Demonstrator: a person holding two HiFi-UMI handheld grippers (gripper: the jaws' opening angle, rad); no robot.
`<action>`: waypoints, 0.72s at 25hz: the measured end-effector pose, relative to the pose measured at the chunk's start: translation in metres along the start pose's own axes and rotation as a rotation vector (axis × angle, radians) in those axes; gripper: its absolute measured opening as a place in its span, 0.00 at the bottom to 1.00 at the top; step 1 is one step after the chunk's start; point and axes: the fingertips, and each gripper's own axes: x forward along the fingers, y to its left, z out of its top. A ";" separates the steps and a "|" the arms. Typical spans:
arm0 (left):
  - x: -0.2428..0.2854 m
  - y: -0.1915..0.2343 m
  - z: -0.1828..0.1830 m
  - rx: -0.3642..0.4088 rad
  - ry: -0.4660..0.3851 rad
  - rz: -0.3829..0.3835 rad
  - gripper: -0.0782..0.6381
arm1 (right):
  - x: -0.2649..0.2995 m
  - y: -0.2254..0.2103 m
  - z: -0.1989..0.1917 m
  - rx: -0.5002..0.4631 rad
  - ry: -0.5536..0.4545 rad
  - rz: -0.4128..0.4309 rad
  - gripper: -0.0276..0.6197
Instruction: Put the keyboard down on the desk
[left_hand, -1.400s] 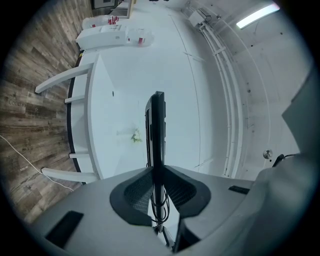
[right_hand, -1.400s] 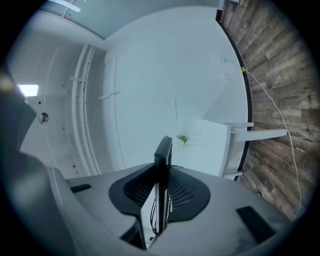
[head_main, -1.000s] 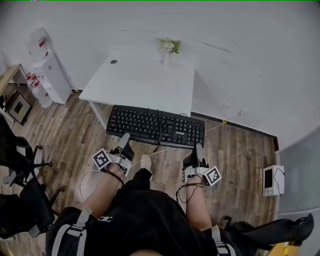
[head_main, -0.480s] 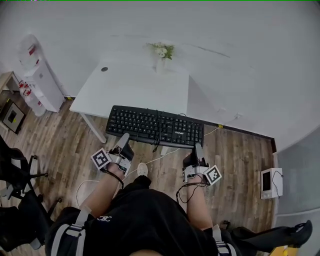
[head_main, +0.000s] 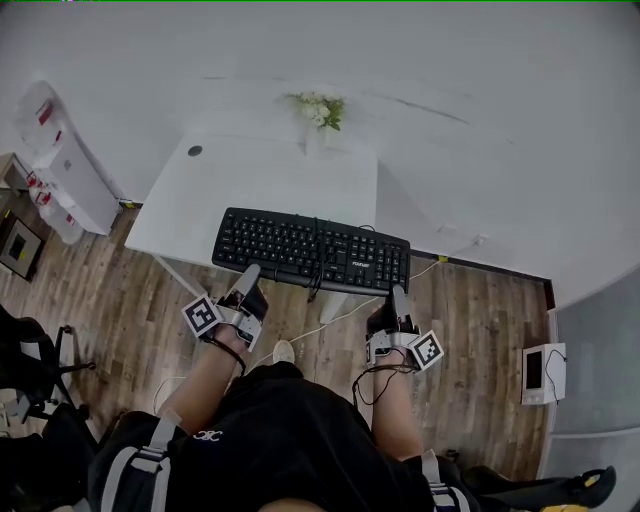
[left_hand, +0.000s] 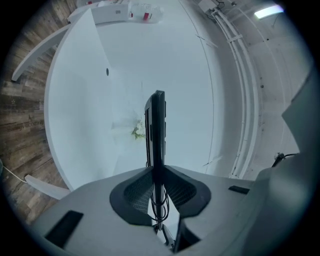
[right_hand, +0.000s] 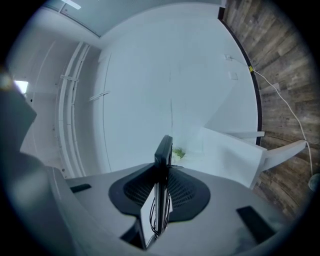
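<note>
Keyboard (head_main: 312, 252): black, keys up, held level over the near edge of the white bench (head_main: 200, 200), its near half out above the wooden floor (head_main: 470, 320); cable hanging from the middle.
Left gripper (head_main: 249, 275): closed on the keyboard's near edge towards the left end; the board stands edge-on between its pads.
Right gripper (head_main: 398, 296): clamped likewise towards the right end.
Forearms: both stretched forward side by side, grippers pointing at the wall, marker cubes outward.
Flowers (head_main: 317, 108): at the bench's far edge.

Left gripper (head_main: 249, 274) and right gripper (head_main: 398, 296) hold keyboard (head_main: 312, 251) over desk (head_main: 258, 176) edge
</note>
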 end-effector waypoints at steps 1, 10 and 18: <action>0.009 0.004 0.005 0.001 0.002 0.003 0.21 | 0.010 -0.004 0.003 0.001 -0.002 -0.004 0.16; 0.072 0.033 0.053 -0.024 0.003 0.024 0.21 | 0.090 -0.028 0.012 0.012 0.004 -0.019 0.16; 0.129 0.060 0.081 -0.041 0.036 0.049 0.21 | 0.145 -0.051 0.032 0.006 -0.005 -0.041 0.16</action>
